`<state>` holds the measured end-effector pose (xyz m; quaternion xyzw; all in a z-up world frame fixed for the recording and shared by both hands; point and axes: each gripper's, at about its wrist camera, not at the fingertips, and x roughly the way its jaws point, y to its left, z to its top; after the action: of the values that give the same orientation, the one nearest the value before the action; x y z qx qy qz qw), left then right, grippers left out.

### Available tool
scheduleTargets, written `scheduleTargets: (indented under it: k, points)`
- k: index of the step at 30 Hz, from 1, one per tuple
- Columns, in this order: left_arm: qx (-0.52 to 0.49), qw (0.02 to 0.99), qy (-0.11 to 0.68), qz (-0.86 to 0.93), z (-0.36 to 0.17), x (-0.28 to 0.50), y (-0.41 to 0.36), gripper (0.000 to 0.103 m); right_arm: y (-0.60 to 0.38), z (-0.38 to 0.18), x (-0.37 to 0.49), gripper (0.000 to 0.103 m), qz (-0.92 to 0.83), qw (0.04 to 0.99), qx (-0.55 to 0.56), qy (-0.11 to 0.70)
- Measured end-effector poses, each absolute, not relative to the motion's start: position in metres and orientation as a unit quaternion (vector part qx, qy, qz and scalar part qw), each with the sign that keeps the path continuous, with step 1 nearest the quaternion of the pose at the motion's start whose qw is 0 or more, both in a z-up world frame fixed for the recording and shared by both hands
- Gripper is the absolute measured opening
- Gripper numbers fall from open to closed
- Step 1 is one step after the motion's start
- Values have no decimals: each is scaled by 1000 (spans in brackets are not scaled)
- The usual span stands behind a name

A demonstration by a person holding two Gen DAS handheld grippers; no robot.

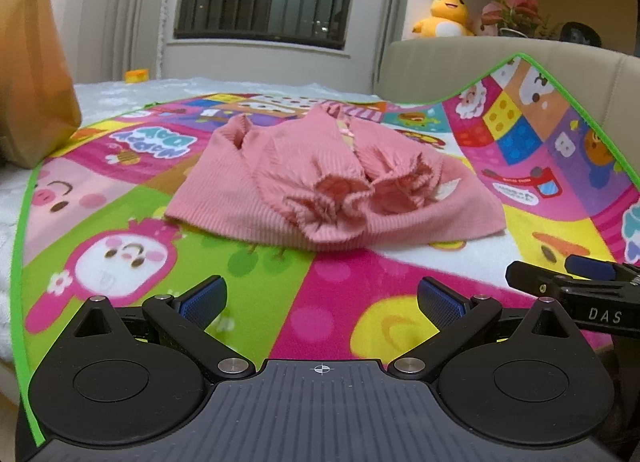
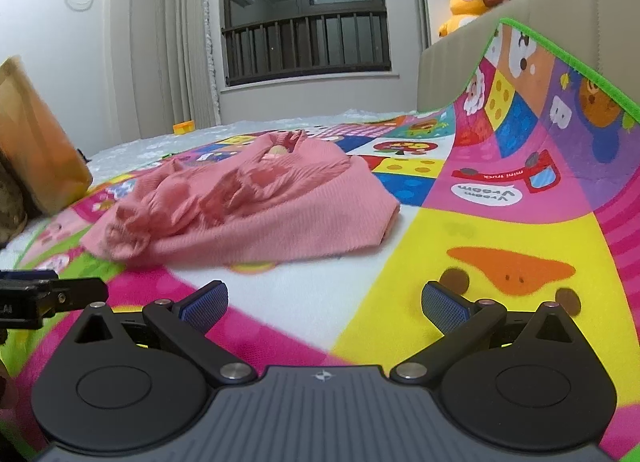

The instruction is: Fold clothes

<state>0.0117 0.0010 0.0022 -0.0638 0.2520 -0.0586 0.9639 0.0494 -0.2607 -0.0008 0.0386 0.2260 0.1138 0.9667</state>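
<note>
While both jaws stand apart near the mat's (image 1: 360, 294) front edge, the pink top's (image 1: 320, 182) loose sleeves could slip.

- The bed (image 1: 240, 84), covered in white, carries a bright cartoon play mat (image 1: 340, 302) edged in green.
- The mat's far right corner climbs the beige headboard (image 1: 440, 62).
- A pink ribbed garment (image 1: 328, 182) lies rumpled on the mat.
- A brown bag (image 1: 32, 82) stands at the mat's left edge.

The pink garment (image 1: 320, 186) is ribbed knit cloth, soft and matt. The play mat (image 1: 340, 302) beneath looks fleecy, brightly printed, edged in green binding. Gripper fingers (image 1: 202, 300) are matt black plastic with textured blue pads and shiny metal pins.
</note>
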Motion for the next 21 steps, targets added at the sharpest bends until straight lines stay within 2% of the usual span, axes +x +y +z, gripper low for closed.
scheduleTargets:
  k: [8, 21]
  points:
    - [-174, 933, 289, -130, 30, 85, 44, 103, -305, 29, 126, 103, 123, 931, 153, 309]
    - [-99, 939, 328, -45, 32, 218, 61, 103, -279, 24, 268, 103, 130, 918, 125, 352]
